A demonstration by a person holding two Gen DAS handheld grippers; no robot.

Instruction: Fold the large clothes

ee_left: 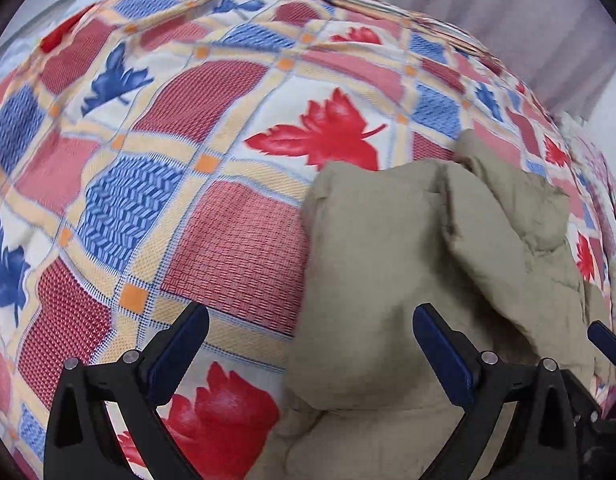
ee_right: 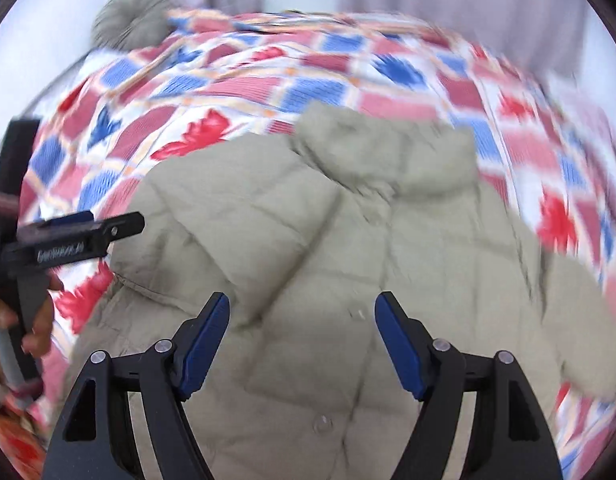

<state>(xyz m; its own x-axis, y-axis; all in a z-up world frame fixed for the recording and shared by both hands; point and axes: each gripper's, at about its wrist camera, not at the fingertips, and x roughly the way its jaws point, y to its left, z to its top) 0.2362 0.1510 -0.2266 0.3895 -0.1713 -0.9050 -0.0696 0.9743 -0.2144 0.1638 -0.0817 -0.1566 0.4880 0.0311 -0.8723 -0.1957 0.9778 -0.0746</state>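
Beige puffer jacket (ee_right: 308,264) lying spread on the bed, atop the leaf-patterned quilt (ee_left: 212,128). Left tool (ee_left: 311,334) wide open, gripping nothing, hanging over the jacket's left edge where quilt meets padding. Right tool (ee_right: 302,326) parted too, empty, poised above the jacket's buttoned front. Grey cushion (ee_right: 136,16) beyond the jacket's collar.

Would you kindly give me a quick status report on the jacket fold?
Left gripper open, empty. Right gripper open above jacket, nothing held. Jacket lies loose on patterned bedspread. Nothing in the way.
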